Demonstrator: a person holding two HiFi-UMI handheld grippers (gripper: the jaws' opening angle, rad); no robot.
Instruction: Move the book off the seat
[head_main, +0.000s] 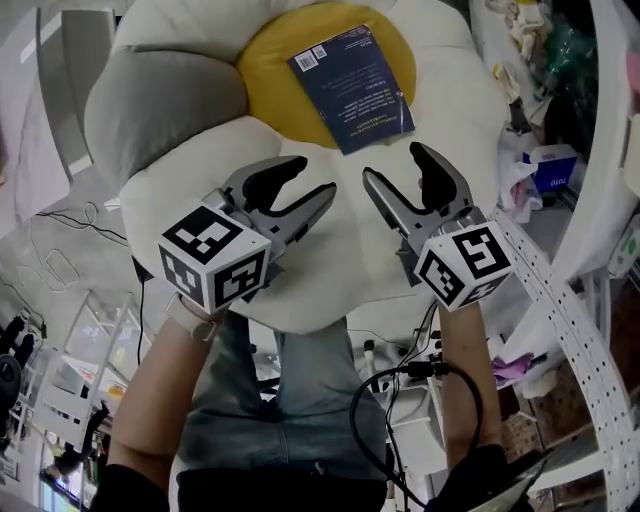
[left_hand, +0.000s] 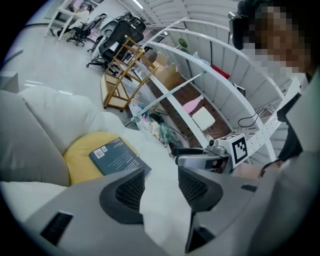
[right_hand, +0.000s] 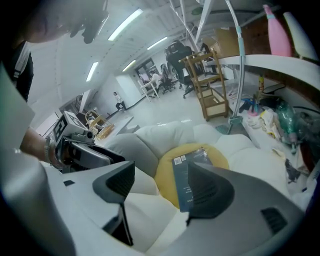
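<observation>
Both of mine are wide open right now, nothing in either one. My left hand-held gripper (head_main: 313, 177) and right hand-held gripper (head_main: 393, 162) hang side by side over the near white petals of the flower-shaped seat (head_main: 180, 40). The book (head_main: 352, 88) lies flat, back cover up, on the yellow middle (head_main: 270, 60), just beyond both sets of jaws, its near corner poking onto the white.

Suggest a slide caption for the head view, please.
Left gripper and right gripper, both open, hover near the book on the seat.
</observation>
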